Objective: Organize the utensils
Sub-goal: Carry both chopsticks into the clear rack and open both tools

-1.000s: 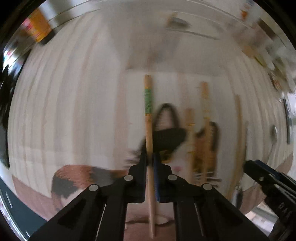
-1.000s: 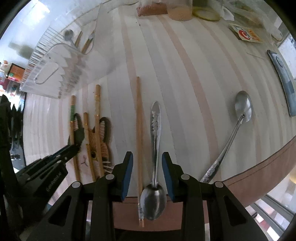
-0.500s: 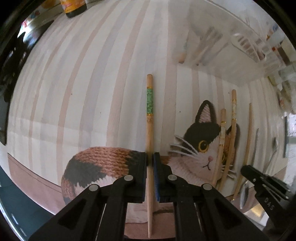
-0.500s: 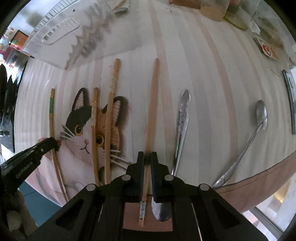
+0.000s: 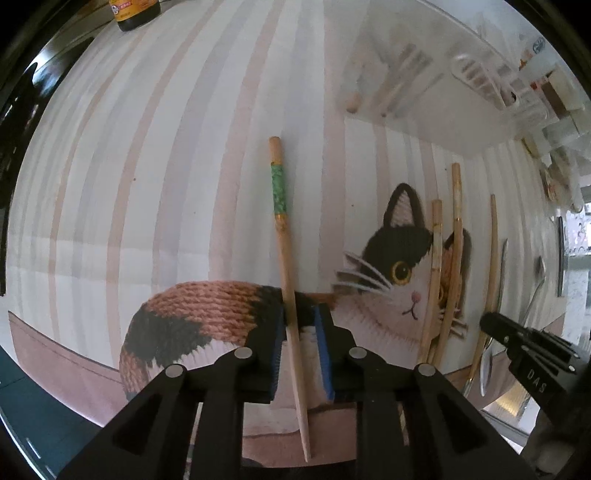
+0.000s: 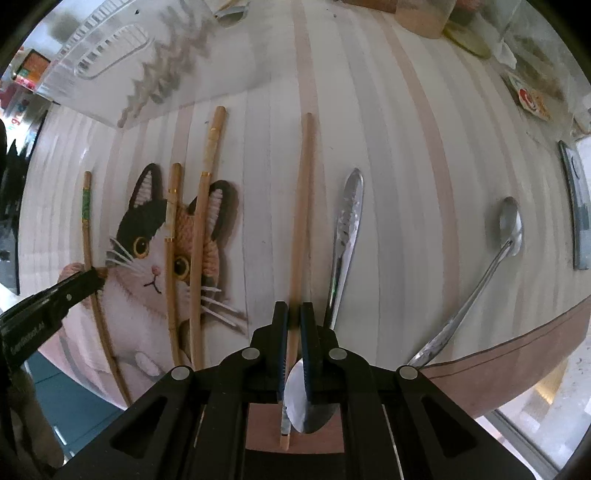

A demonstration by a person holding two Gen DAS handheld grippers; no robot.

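Note:
My left gripper (image 5: 300,325) is open around a green-banded wooden chopstick (image 5: 282,240) that lies on the cat-print mat (image 5: 184,317), its jaws a little apart from it. My right gripper (image 6: 293,321) is shut on a plain wooden chopstick (image 6: 301,206) lying on the striped cloth. Two more chopsticks (image 6: 197,240) lie across the cat's face. An embossed metal spoon (image 6: 345,236) lies just right of my right gripper, and a second spoon (image 6: 491,266) lies farther right. The clear utensil organizer (image 6: 110,66) stands at the far left end.
A dark sauce bottle (image 5: 135,13) stands at the far edge in the left wrist view. Jars and a lid (image 6: 465,40) sit at the back right. A grey flat device (image 6: 580,206) lies at the right edge. The table's front edge (image 6: 517,365) is close.
My left gripper's jaws have opened, letting go of the green-banded chopstick. My right gripper moved left from the spoon and shut on the plain chopstick.

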